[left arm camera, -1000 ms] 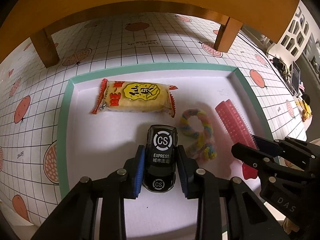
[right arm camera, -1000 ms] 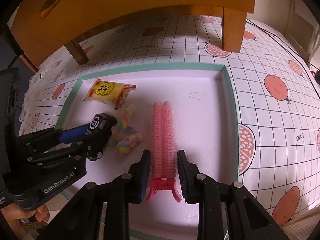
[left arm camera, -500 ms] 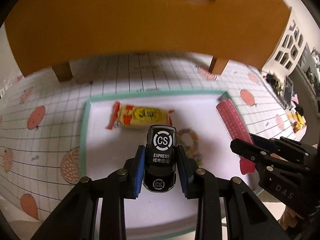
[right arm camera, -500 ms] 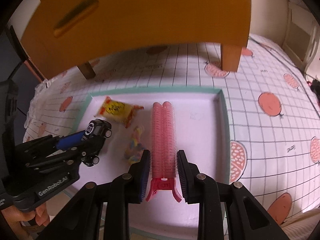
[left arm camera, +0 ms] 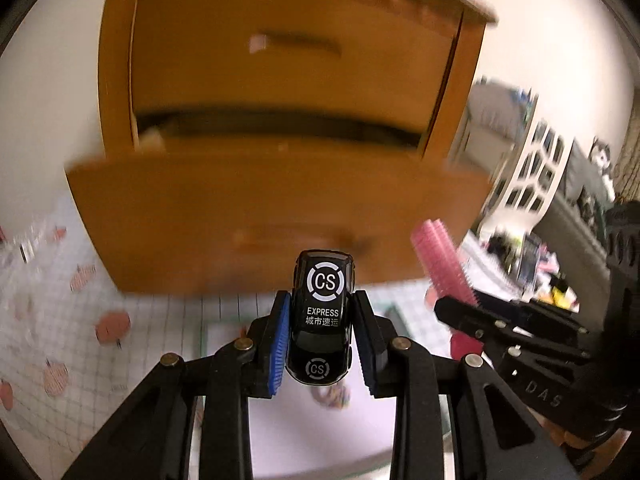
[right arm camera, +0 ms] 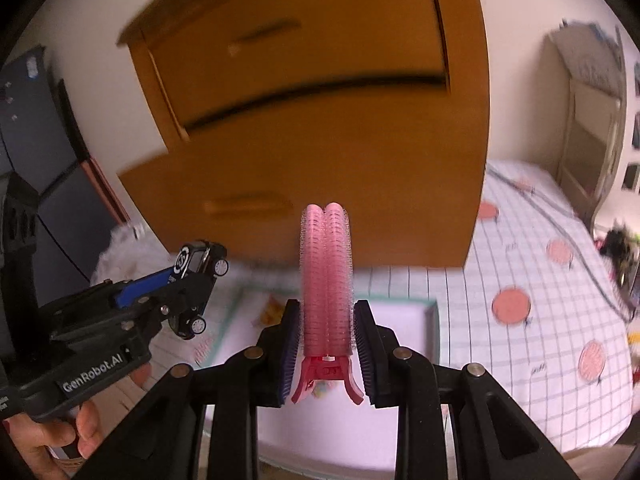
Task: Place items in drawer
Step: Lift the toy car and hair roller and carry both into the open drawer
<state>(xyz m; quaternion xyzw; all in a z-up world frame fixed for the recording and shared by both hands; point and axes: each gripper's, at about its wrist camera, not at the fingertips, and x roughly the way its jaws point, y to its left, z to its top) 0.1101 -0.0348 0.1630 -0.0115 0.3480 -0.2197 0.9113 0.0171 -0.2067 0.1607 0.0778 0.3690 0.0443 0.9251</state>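
Orange-brown wooden drawer cabinet (left arm camera: 280, 184): lower drawer stands open above both loads, so left gripper (left arm camera: 322, 344) clamping the glossy black toy car (left arm camera: 323, 312) and right gripper (right arm camera: 326, 338) clamping the pink bristly hair-roller clip (right arm camera: 326, 272) risk snagging its front.

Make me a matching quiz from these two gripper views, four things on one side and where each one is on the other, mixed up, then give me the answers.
1. toy car
2. pink hair roller clip
3. lower drawer
4. rope toy

A. lying on the tray
B. pulled out of the wooden cabinet
C. in the left gripper
D. in the right gripper

Pairs: 1-C, 2-D, 3-B, 4-A
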